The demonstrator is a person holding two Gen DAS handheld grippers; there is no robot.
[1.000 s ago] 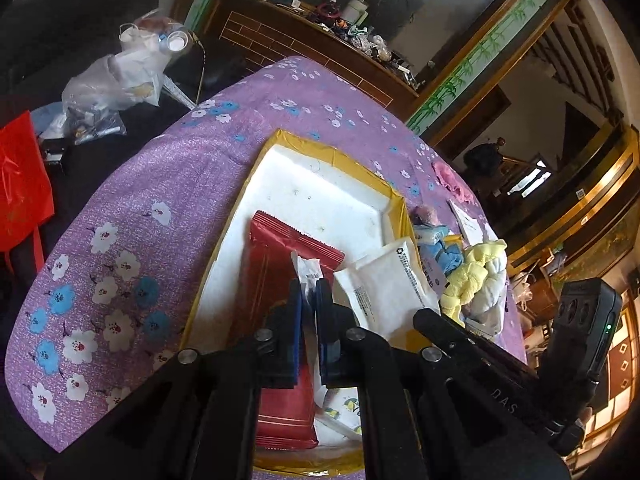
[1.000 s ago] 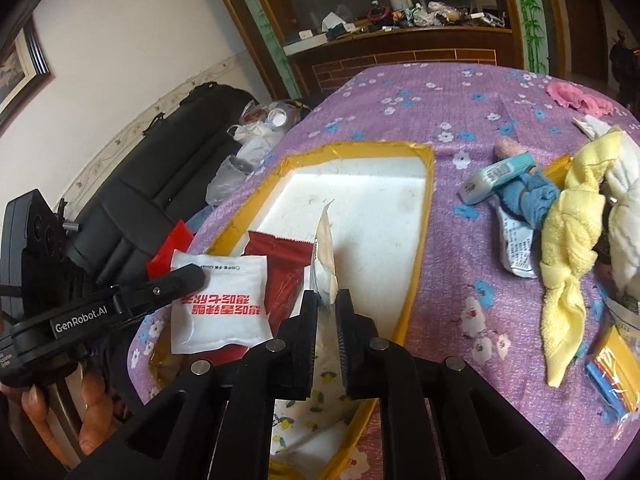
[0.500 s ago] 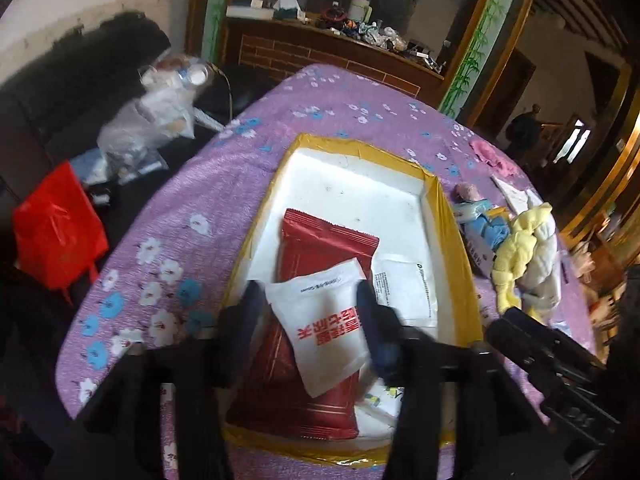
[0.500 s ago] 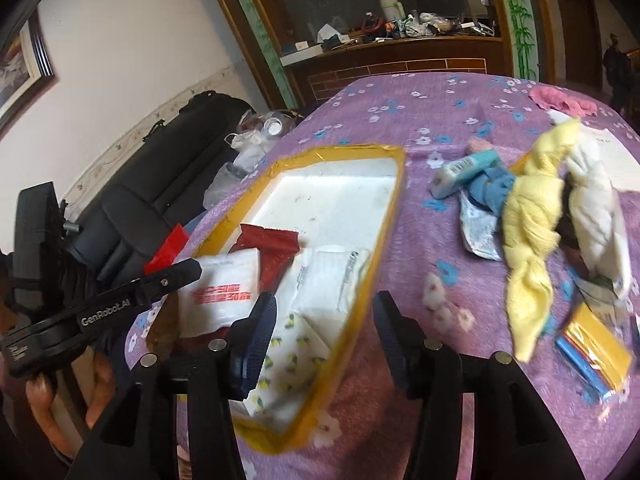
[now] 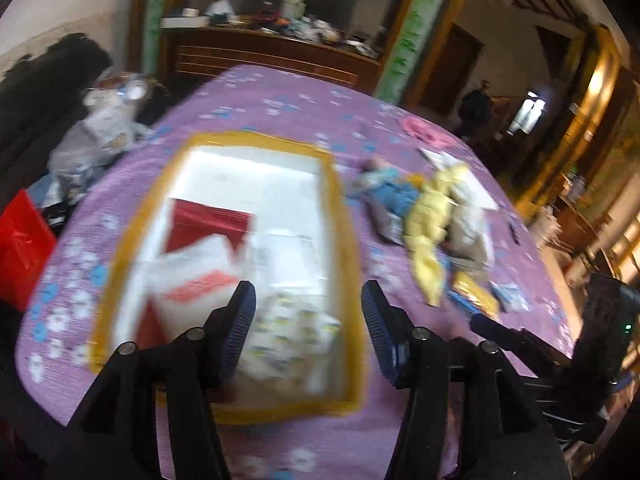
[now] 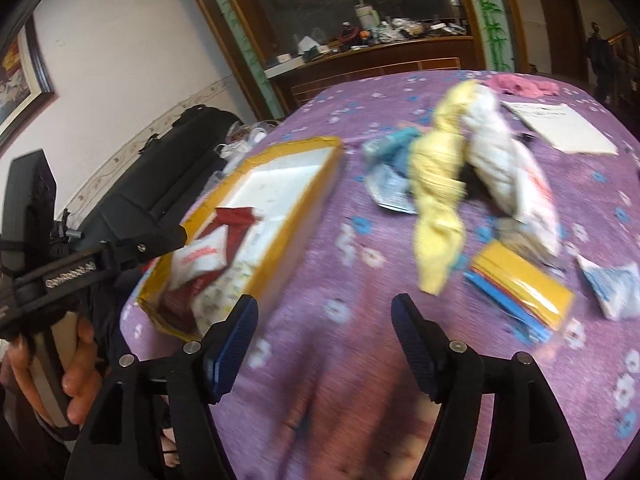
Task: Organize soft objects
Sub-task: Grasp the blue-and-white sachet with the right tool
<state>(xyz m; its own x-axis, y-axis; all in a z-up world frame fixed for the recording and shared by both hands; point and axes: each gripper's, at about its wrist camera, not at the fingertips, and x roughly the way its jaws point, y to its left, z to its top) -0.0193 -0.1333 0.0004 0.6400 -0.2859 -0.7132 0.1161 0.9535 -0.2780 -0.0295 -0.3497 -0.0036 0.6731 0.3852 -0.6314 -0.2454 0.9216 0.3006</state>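
Left tongs [image 5: 306,312] gape wide, holding nothing, above the shallow yellow-rimmed white tray [image 5: 340,216] of flat crinkly packets; right tongs [image 6: 324,322] equally spread, unloaded, over the purple floral counter [image 6: 340,360]; limp twisted yellow cloth [image 6: 436,204] lies lengthwise beside the tray.

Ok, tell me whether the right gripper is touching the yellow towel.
Apart. The right wrist view shows the right gripper open and empty, with bare purple tablecloth between its fingertips and the yellow towel lying farther out.
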